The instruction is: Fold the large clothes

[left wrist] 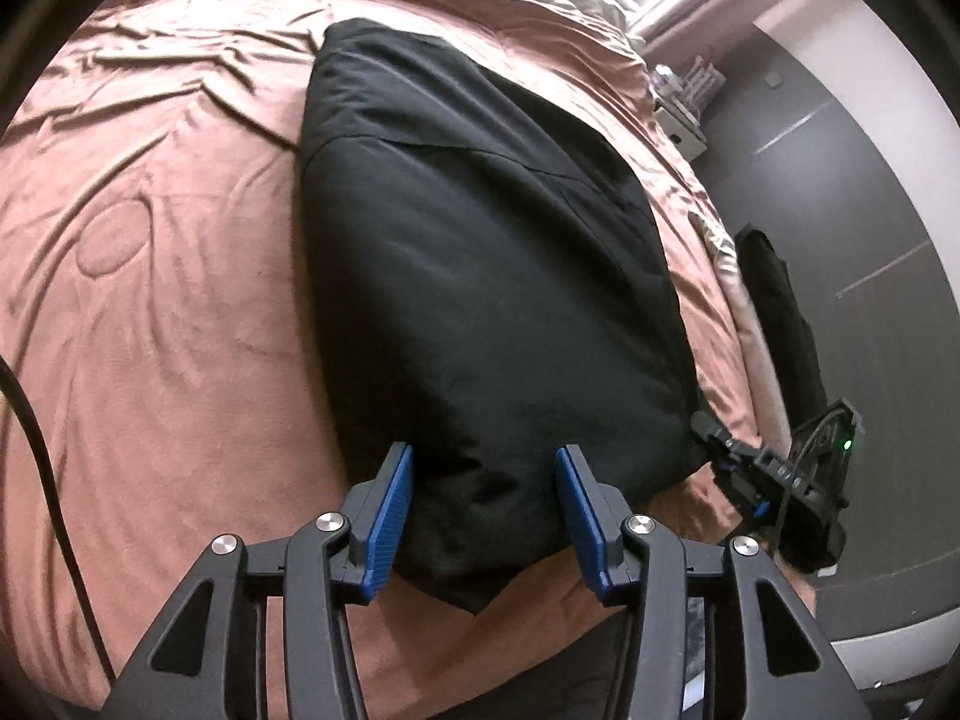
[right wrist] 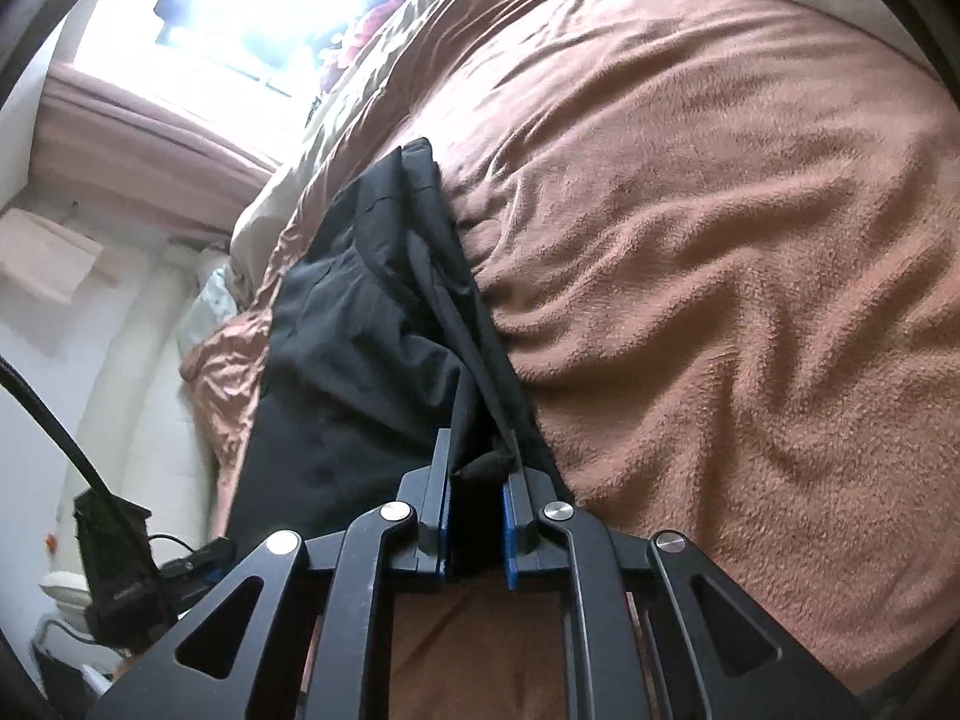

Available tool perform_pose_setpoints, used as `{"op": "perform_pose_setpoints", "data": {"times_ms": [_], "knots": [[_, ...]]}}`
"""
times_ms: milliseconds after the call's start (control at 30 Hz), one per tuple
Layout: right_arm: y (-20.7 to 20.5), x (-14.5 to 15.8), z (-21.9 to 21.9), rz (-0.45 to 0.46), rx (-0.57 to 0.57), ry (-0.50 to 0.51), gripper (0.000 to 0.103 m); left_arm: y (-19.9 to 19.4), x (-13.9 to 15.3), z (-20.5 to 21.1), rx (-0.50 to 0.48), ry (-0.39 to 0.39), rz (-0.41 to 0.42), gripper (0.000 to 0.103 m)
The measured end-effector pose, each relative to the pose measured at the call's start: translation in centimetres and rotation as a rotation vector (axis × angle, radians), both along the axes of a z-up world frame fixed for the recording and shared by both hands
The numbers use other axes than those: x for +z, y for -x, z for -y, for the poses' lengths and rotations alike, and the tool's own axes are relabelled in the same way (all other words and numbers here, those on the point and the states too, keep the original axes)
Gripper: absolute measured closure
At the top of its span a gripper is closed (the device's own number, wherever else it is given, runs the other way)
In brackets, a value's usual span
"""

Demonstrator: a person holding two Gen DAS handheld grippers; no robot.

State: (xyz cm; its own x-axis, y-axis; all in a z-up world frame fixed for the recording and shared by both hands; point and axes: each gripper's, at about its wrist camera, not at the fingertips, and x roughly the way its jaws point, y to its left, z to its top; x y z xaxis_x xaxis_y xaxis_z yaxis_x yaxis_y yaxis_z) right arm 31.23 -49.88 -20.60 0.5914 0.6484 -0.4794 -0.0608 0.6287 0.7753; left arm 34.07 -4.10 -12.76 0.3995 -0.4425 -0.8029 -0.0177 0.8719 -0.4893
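My right gripper (right wrist: 477,516) is clamped on a bunched corner of the black garment (right wrist: 360,330), its blue pads pinching the cloth so the near edge stays put while I line up the other side. My left gripper (left wrist: 483,516) stands half open, its two blue fingers (left wrist: 390,516) straddling the garment's near edge; I see cloth between them, but the pads do not seem to press on it, so I judge it ready to take a corner rather than holding one. From the left wrist view the right gripper (left wrist: 729,456) shows at the garment's far near-side corner, which suggests I mean to hold both corners of one end and carry that end over. The black garment (left wrist: 480,276) lies lengthwise on the bed, already narrowed to a long, thick slab, on the brown blanket (left wrist: 180,300). The blanket is soft and wrinkled, so it may drag the cloth. Beyond the bed's edge is grey floor (left wrist: 870,240).
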Motion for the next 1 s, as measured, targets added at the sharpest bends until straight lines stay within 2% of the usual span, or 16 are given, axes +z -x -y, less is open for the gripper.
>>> {"op": "perform_pose_setpoints", "data": {"times_ms": [100, 133, 167, 233, 367, 500, 533, 567, 600, 633, 667, 800, 1000], "knots": [[0.2, 1.1, 0.3, 0.008, -0.013, 0.069, 0.084, 0.0, -0.1, 0.0, 0.002, -0.005, 0.005, 0.053], [0.2, 1.7, 0.3, 0.015, -0.015, 0.108, 0.075, 0.0, -0.1, 0.0, 0.005, -0.005, 0.007, 0.053], [0.4, 2.1, 0.3, 0.023, -0.02, 0.137, 0.057, 0.0, -0.1, 0.1, 0.006, -0.006, 0.008, 0.053], [0.6, 2.5, 0.5, 0.037, -0.01, 0.125, 0.036, 0.0, -0.2, 0.1, 0.007, -0.005, 0.012, 0.053], [0.6, 2.0, 0.5, 0.008, 0.024, 0.076, 0.036, 0.2, -0.2, 0.2, 0.008, -0.011, 0.019, 0.053], [0.0, -0.3, -0.2, -0.073, 0.056, 0.003, 0.036, 0.5, -0.2, 0.2, 0.016, -0.004, 0.023, 0.053], [0.0, -0.7, -0.3, -0.079, 0.049, -0.009, 0.044, 0.5, -0.2, 0.0, 0.02, 0.002, 0.024, 0.053], [0.0, -0.8, -0.2, -0.08, 0.029, -0.004, 0.06, 0.6, -0.3, -0.1, 0.021, 0.007, 0.024, 0.053], [0.1, -0.7, 0.2, -0.074, 0.018, -0.016, 0.07, 0.7, -0.3, -0.2, 0.021, 0.014, 0.024, 0.053], [0.2, -0.6, 0.3, -0.068, 0.017, -0.037, 0.084, 0.8, -0.4, -0.3, 0.022, 0.023, 0.023, 0.053], [0.5, -0.3, 0.3, -0.059, 0.017, -0.045, 0.09, 0.8, -0.3, -0.4, 0.025, 0.027, 0.022, 0.053], [1.9, 1.0, -0.3, -0.016, 0.024, -0.03, 0.094, 1.1, -0.1, -0.7, 0.03, 0.026, 0.02, 0.053], [3.9, 0.9, -1.7, 0.011, 0.038, -0.032, 0.095, 1.8, 0.0, -2.0, 0.042, 0.027, 0.024, 0.053]]}}
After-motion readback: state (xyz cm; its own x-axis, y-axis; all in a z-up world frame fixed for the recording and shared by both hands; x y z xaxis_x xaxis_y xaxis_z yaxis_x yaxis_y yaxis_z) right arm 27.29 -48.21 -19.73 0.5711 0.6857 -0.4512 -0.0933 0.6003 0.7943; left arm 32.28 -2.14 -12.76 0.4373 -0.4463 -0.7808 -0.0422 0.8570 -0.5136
